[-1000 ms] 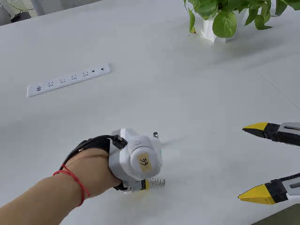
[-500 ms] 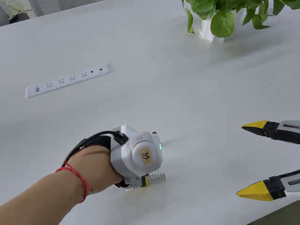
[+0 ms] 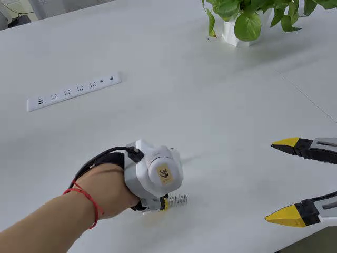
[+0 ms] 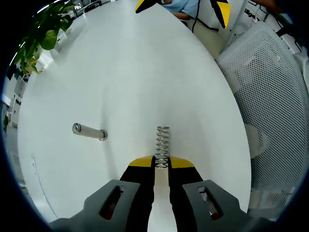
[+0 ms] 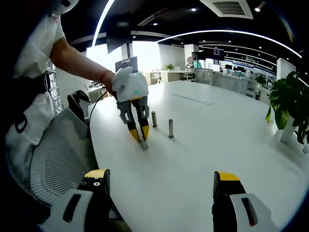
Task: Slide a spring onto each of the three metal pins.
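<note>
White table [image 3: 210, 116] spreads under both of your grippers. Your left gripper [image 4: 161, 162] has its yellow-tipped jaws pinched almost together on one end of a metal spring [image 4: 162, 141]. The spring's long axis runs straight on from the line of the jaws. Its free end points away from your hand and toward your right gripper [image 3: 271, 181].

In the head view the spring sits low over the table and close to level. You cannot tell whether it touches the surface.

Just beside the spring, off to one side and not touching it, a bare metal pin [image 5: 170, 128] stands upright on the table. Near that pin, on the far side of the spring in the right gripper view, stands a second post [image 5: 154, 119]. It looks ribbed, but it is too small to tell more.

Your right gripper hangs well apart from the spring, its jaws spread wide and holding nothing. Far beyond the spring lie a white power strip [image 3: 73, 90] and a leafy potted plant [image 3: 247, 21].
</note>
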Demonstrator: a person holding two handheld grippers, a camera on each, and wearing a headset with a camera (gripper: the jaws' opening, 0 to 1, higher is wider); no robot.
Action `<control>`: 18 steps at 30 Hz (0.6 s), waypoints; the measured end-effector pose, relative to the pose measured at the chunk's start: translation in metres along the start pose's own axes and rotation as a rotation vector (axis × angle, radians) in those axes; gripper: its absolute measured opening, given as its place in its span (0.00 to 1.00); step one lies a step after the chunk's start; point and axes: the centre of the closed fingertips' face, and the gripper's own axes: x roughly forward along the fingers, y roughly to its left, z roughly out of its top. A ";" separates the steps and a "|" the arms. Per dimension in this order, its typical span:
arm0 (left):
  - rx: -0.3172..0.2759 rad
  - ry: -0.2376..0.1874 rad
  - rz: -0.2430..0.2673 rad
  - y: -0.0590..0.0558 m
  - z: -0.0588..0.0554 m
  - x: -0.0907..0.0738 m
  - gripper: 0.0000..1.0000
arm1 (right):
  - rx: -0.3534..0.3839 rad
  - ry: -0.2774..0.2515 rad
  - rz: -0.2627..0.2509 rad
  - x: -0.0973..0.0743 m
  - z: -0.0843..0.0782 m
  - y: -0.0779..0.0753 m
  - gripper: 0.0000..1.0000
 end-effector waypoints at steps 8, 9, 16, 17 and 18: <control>-0.030 -0.018 -0.005 -0.005 0.002 0.001 0.06 | -0.009 0.003 0.010 0.001 0.003 0.003 0.86; -0.031 -0.019 -0.005 -0.006 0.002 0.001 0.06 | -0.008 0.003 0.011 0.001 0.003 0.003 0.86; -0.042 -0.046 -0.013 -0.011 0.005 -0.002 0.06 | -0.013 0.003 0.022 0.003 0.006 0.006 0.86; -0.039 -0.050 -0.007 -0.012 0.006 -0.004 0.06 | -0.016 0.005 0.024 0.004 0.007 0.006 0.86; -0.039 -0.055 -0.006 -0.012 0.007 -0.005 0.06 | -0.018 0.006 0.025 0.004 0.007 0.007 0.86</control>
